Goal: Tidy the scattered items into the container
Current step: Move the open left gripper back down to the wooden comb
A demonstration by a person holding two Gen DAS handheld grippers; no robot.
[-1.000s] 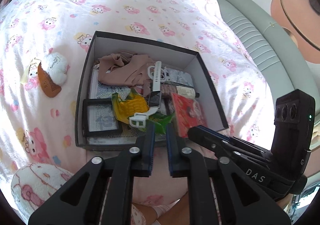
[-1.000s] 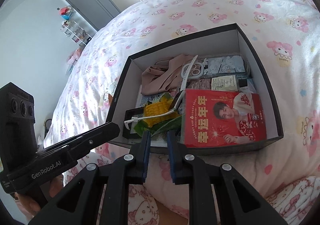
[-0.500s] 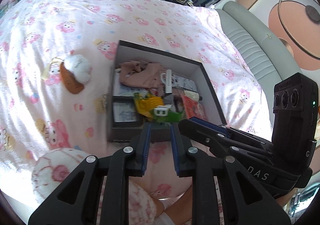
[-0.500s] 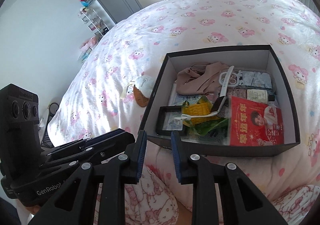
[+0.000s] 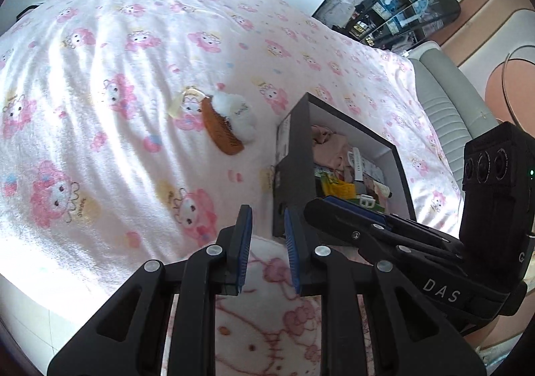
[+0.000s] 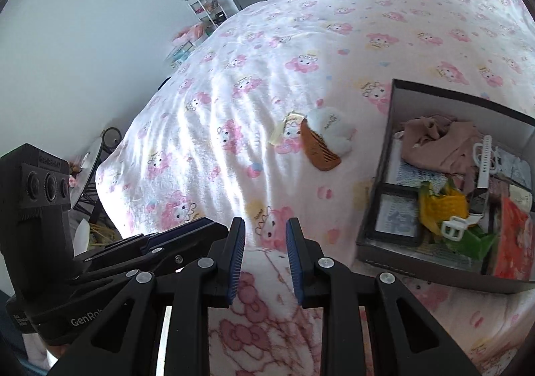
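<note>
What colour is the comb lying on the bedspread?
Orange-brown comb, clearest in the right wrist view.

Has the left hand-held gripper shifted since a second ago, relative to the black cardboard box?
Yes. The left hand-held gripper has swung left and pulled back: the black cardboard box, then centred ahead, now sits right of it, and the brown wooden comb lies nearer centre.
</note>
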